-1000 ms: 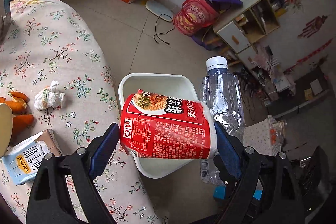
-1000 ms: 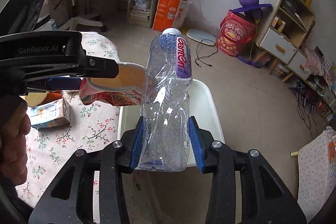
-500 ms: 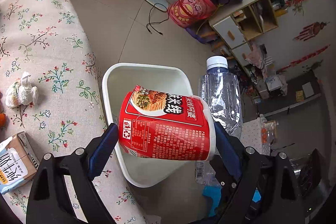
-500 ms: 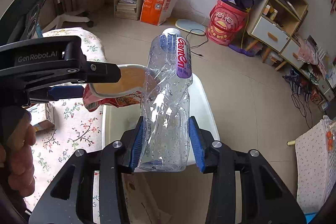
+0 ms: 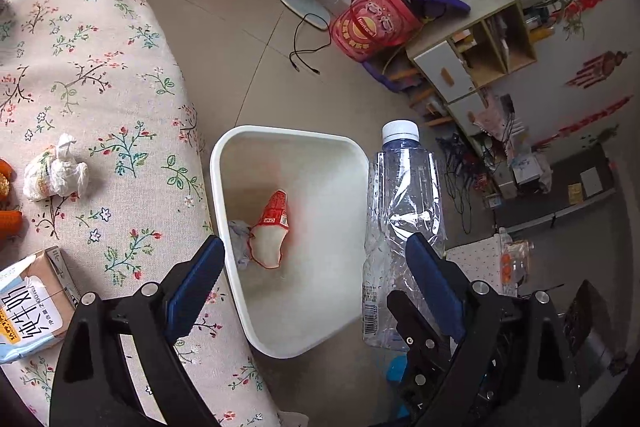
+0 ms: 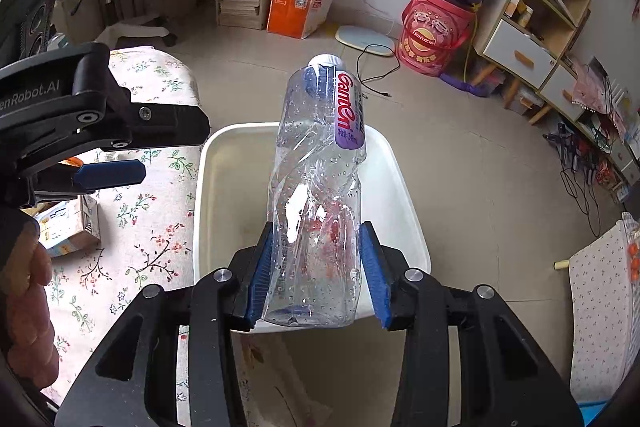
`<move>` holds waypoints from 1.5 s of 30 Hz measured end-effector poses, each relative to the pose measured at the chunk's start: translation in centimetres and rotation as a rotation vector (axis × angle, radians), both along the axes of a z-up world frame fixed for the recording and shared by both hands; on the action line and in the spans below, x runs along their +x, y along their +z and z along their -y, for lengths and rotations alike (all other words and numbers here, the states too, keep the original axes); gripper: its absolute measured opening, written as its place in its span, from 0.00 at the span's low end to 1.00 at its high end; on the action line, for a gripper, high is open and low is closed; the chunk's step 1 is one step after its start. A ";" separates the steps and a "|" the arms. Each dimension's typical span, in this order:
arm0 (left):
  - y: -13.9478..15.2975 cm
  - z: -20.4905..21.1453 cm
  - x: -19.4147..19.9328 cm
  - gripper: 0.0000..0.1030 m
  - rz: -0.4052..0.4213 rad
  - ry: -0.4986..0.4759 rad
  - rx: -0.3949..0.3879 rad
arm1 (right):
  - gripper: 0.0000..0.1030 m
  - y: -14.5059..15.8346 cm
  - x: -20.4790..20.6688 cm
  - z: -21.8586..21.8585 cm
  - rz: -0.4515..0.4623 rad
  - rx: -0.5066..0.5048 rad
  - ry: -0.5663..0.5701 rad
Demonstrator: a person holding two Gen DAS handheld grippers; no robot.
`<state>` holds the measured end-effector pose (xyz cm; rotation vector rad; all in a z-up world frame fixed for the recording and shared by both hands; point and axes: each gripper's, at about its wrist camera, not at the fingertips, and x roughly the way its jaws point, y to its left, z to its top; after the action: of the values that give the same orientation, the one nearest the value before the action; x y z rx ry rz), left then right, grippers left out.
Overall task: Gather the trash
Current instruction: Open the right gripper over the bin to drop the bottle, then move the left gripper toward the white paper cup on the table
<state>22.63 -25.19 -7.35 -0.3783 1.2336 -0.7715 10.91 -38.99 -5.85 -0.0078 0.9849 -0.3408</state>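
— Left wrist view first: what's closest?
— The left gripper [image 5: 316, 283], jaws spread wide with nothing between them, above the white bin [image 5: 280, 341]. The red noodle cup [image 5: 272, 231] lies down inside it, beside the floral tablecloth [image 5: 100, 75].
— And the other?
— The right gripper [image 6: 318, 271] clamps the crumpled clear bottle [image 6: 320, 187] near its base, cap up, over the bin. Beyond sits a red bucket [image 6: 430, 35].

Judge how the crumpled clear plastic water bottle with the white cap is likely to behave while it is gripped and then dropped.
The crumpled clear plastic water bottle looks empty apart from droplets, so it is probably very light. Its walls are already creased and twisted, so it likely flexes further under the right claw rather than staying stiff. The wet, smooth plastic might slip, and released it should fall harmlessly into the white plastic bin.
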 end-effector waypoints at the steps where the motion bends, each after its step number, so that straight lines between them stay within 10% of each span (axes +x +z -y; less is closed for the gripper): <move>1: 0.1 -0.2 0.0 0.87 0.007 0.008 0.007 | 0.39 -0.1 0.2 0.0 -0.002 0.001 0.000; 4: 0.4 -1.0 0.3 0.86 0.016 0.032 0.014 | 0.44 -0.3 0.6 0.1 -0.012 -0.012 -0.011; 7: 1.0 -1.8 0.6 0.86 0.038 0.061 0.026 | 0.81 -0.5 0.7 -0.3 -0.011 -0.069 -0.021; 27: 4.6 -10.0 -0.8 0.86 0.151 0.172 0.170 | 0.80 1.7 0.7 -3.0 0.060 -0.059 0.059; 40: 6.6 -23.8 -2.9 0.87 0.162 0.370 0.286 | 0.92 2.9 0.9 -8.3 0.170 -0.035 0.201; 45: 5.8 -27.3 -3.2 0.88 0.145 0.410 0.298 | 0.93 2.4 1.4 -11.1 0.141 0.121 0.298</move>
<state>19.43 2.14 -1.58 -0.3099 1.0676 -0.2542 12.31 -27.92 -3.48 -0.0195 0.8486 -0.0078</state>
